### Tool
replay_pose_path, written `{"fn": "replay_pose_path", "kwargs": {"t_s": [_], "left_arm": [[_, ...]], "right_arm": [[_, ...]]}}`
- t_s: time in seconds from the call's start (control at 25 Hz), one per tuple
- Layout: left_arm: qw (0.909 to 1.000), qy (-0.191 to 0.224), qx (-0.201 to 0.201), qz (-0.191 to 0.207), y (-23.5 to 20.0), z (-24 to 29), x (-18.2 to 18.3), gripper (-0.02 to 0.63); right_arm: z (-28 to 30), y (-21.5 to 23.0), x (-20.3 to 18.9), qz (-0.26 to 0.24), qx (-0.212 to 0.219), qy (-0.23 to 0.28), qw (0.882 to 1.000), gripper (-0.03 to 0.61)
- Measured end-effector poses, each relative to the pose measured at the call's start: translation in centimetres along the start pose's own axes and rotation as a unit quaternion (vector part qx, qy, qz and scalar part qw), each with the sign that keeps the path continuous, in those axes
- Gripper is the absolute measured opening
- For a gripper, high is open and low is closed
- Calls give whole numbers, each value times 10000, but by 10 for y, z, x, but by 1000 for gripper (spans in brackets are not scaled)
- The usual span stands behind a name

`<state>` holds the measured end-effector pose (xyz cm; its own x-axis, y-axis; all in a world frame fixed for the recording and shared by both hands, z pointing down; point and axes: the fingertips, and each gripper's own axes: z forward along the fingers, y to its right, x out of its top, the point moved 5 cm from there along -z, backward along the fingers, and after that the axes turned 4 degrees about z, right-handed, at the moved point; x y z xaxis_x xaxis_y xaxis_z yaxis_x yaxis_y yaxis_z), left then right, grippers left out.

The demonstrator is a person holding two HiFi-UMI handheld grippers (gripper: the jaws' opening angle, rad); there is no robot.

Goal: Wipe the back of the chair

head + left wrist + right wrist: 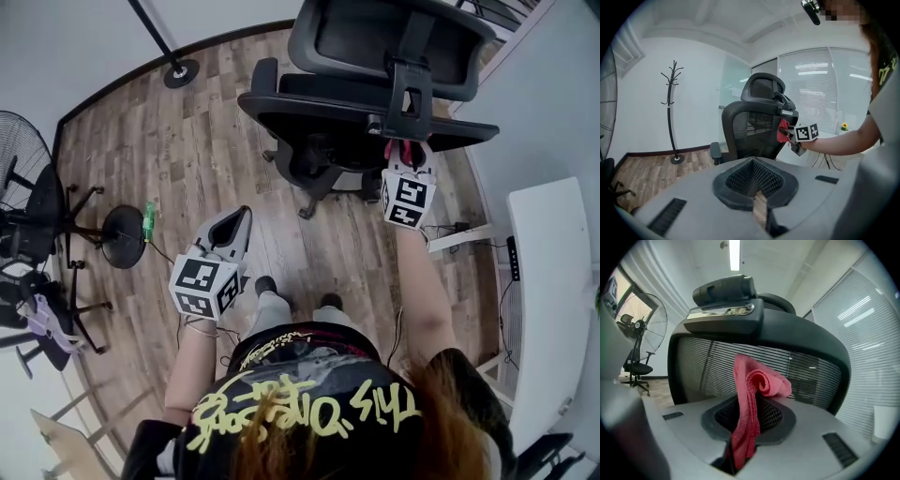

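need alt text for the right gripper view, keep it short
The right hand-held gripper is shut on a folded pink-red cloth, held right in front of the black mesh back of an office chair. A standing fan is at far left; a ceiling strip light runs overhead.

Head cam: sits above person's head, faces fwd + steeply down. Floor (pixel 187 159) fills most of frame; chair (pixel 375 103) at top, close ahead; left gripper (pixel 242 217) and right gripper (pixel 402 157) both below cam.

Left gripper cam: looks along its own fingers (pixel 738 180), approx level, twd chair back from well apart. Whole chair fits in frame, coat stand (pixel 670 112) at left.

Right gripper cam: looks along its fingers (pixel 776 416), tilted up, v. near chair back. Mesh fills frame; red cloth (pixel 750 394) in foreground, ceiling light (pixel 734 254) on top, fan (pixel 642 319) far left.

Shared: chair in all 3. Right gripper + red cloth in head and left gripper views. Fan in head and right gripper views. Coat stand base in head and left gripper views.
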<state>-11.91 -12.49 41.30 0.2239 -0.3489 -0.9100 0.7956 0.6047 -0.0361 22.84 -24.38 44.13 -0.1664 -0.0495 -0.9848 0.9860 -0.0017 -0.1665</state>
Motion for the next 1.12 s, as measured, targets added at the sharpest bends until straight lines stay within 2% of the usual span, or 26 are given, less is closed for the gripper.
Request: {"fn": "replay_pose_path", "kwargs": {"t_s": [0.44, 0.6, 0.96, 1.12], "left_arm": [[9999, -44, -98, -6, -23, 1, -4, -6], [9999, -87, -131, 19, -28, 2, -7, -8], [9999, -158, 19, 26, -54, -13, -12, -8], [9998, -177, 16, -8, -66, -17, -17, -8]], "right_arm": [[7, -55, 9, 175, 225, 94, 9995, 60], [9, -75, 9, 48, 431, 111, 9990, 60], [17, -107, 13, 256, 452, 173, 9985, 60], [20, -127, 17, 226, 606, 158, 9978, 60]]}}
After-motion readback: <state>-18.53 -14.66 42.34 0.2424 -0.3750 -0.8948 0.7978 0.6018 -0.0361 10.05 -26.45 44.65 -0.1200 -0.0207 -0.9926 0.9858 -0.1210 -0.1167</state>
